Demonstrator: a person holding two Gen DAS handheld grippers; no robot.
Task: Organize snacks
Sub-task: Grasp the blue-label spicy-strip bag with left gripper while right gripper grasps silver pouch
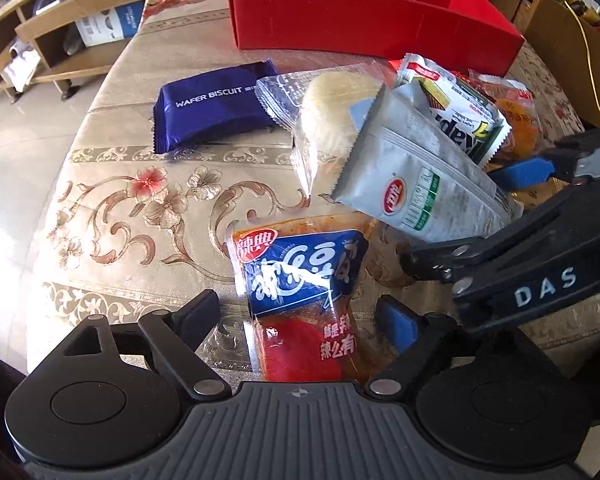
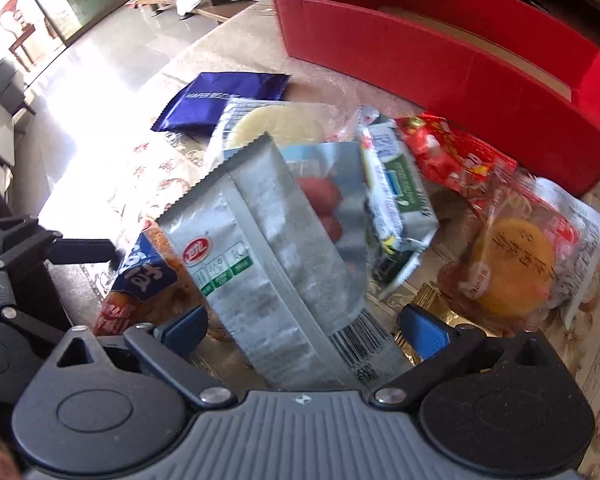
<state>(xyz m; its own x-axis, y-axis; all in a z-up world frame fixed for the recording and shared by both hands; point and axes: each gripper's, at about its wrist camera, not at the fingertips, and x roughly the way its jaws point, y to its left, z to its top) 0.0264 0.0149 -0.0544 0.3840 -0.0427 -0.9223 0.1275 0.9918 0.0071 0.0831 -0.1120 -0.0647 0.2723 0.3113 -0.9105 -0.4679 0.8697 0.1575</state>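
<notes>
Silver foil pouch (image 2: 268, 264) sits between the spread fingers of your right hand-held gripper (image 2: 304, 330), tilted up off the pile; contact unclear. Your left hand-held gripper (image 1: 300, 316) is spread around the red-and-blue spicy snack pack (image 1: 300, 284) lying flat on the bench (image 1: 120, 200). Red box (image 1: 364, 12) stands behind, blue wafer biscuit pack (image 1: 212, 108) before it.

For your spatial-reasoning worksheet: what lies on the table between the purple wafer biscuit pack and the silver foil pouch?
A clear-wrapped pale round cake lies between the wafer biscuit pack and the silver foil pouch, whose top edge overlaps it. Both wrist views show this.
</notes>
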